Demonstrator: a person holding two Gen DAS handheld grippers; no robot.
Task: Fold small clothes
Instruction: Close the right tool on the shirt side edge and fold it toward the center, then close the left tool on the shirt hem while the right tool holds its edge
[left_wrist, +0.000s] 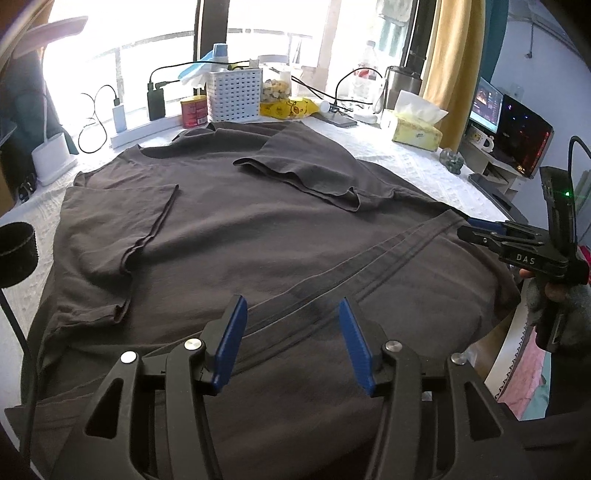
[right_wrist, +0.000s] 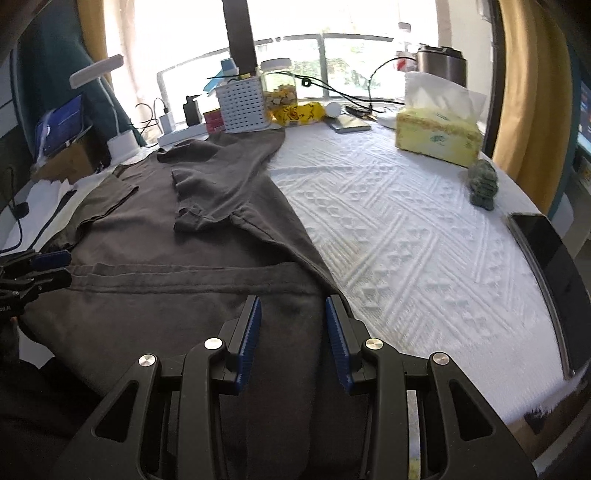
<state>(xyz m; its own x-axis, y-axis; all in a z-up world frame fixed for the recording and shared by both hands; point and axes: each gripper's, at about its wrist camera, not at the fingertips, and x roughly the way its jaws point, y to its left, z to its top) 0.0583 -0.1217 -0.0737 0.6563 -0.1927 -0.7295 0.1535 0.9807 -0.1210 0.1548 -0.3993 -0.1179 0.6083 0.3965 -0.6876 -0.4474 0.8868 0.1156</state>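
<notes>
The dark T-shirt (left_wrist: 236, 236) is spread on the white tablecloth (right_wrist: 406, 236), in front of the white basket (left_wrist: 234, 94). It looks soft, light and floppy. The folded-up hem (left_wrist: 369, 262) could be pinched. Both the left gripper (left_wrist: 291, 343) and the right gripper (right_wrist: 293, 343) are held apart, with nothing pinched.

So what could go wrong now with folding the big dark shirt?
1. The folded-up hem may slide back: both the left gripper and the right gripper look open above the shirt, pressing on nothing.
2. The sleeve lies rumpled, so folding over it could trap creases.
3. The collar end touches the white basket and red tin; tugging the shirt might shift them.
</notes>
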